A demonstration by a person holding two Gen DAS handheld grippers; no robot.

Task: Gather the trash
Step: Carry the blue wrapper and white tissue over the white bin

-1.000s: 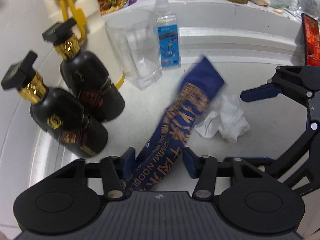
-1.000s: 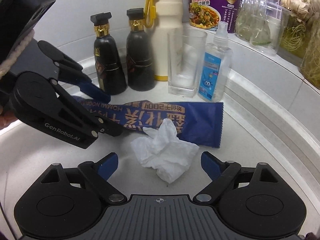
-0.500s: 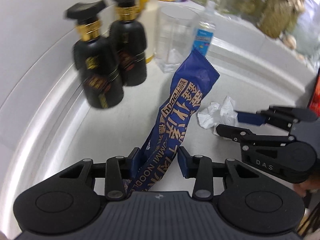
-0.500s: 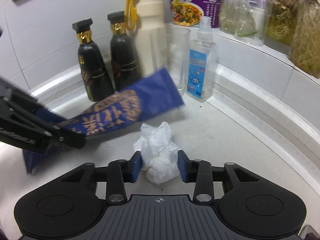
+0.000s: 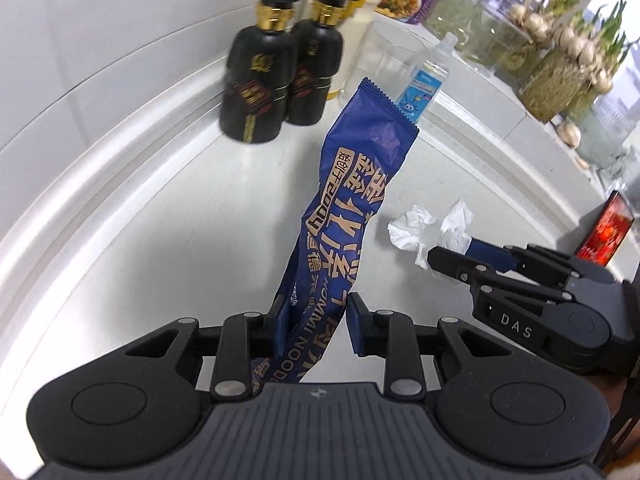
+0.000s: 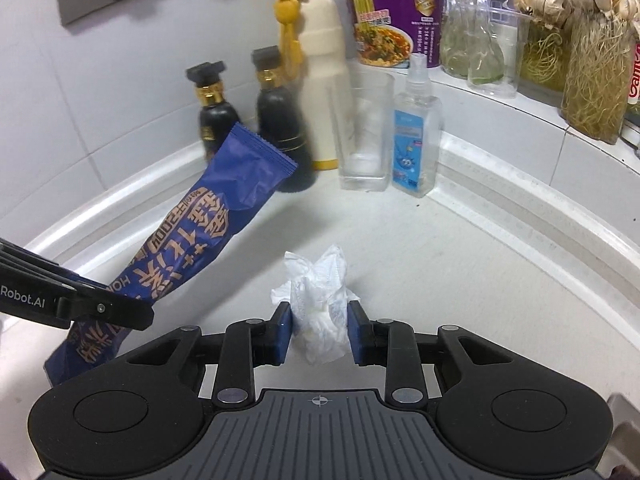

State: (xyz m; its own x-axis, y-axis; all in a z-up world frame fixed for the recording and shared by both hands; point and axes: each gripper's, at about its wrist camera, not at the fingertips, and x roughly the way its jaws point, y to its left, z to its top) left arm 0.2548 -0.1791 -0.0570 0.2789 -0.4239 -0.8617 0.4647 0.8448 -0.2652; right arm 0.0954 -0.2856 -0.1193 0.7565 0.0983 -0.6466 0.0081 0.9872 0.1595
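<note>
A: What does the trash look like?

B: Two pieces. One is a long blue noodle wrapper (image 5: pixel 340 216) with gold characters and a crimped, saw-toothed end. It looks flat and creased. The other is a crumpled white tissue (image 6: pixel 320 304).

A: Where are they, taking the drinking glass (image 6: pixel 366 132) as the mark?

B: The wrapper slants up off the white worktop (image 6: pixel 460 280), its free end reaching toward the two black bottles (image 6: pixel 276 120) left of the glass. The tissue sits in front of the glass, nearer the camera, well apart from it, its lower end at the worktop.

A: And the jaws?

B: The left gripper (image 5: pixel 314 326) has the wrapper's lower part between its blue pads. The jaws are narrow and closing; the left pad presses the film, and a sliver of gap shows at the right pad. The right gripper (image 6: pixel 319 334) is drawn in on the tissue, both pads against its sides, jaws only a little apart.

A: Containers?

B: The glass stands upright and looks empty. Just right of it stands a clear spray bottle (image 6: pixel 416 136) with a blue label, its contents clear. Behind the glass is a cream flask (image 6: pixel 324 80) with a yellow strap. On the ledge beyond sits a purple noodle cup (image 6: pixel 396 24), lid sealed. Right of that, glass vases (image 6: pixel 476 40) hold sprouting garlic with tangled roots.
</note>
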